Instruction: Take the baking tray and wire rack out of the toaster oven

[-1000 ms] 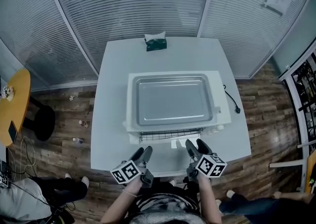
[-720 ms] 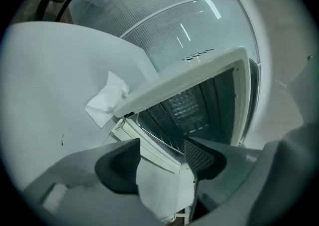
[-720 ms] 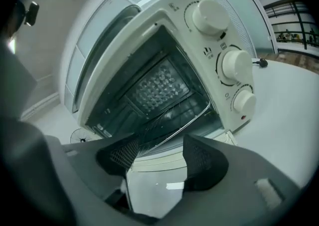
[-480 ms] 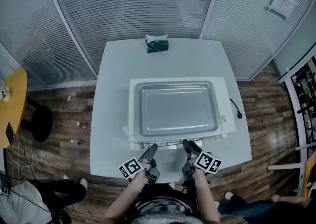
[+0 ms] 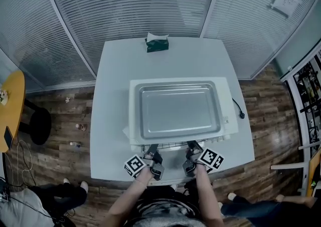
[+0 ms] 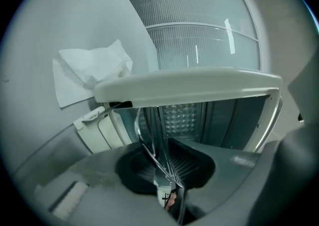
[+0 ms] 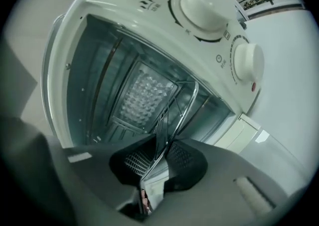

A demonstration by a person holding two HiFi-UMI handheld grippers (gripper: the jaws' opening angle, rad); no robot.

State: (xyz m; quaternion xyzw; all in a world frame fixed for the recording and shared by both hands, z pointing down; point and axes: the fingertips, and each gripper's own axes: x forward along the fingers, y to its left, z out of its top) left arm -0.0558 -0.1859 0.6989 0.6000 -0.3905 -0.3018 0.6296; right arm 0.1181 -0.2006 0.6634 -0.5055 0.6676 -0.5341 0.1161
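Left tool and right tool are both at the near rail of the wire rack, which pokes a little way out of the open mouth of the toaster oven. Each tool's jaws are closing and stand narrow, with the rack's wires between them. In both gripper views the pads look to be on the metal already, the left tool toward the rack's left end and the right tool toward its right end.

To do the pull well, I judge that both grips should be firm before anything moves. Both hands should then draw toward the near edge of the table together and at one pace. If one side leads, the rack is likely to skew in its side guides and jam. Keeping it level matters too, since thin wire can twist out of narrow pads once the far end leaves the guides.

The rack lies flat, its long axis running left to right along the oven's front and its near rail facing the person. The baking tray is already out: it rests open side up on the oven's roof, long axis also left to right. A green tissue pack stands well apart at the table's far edge.
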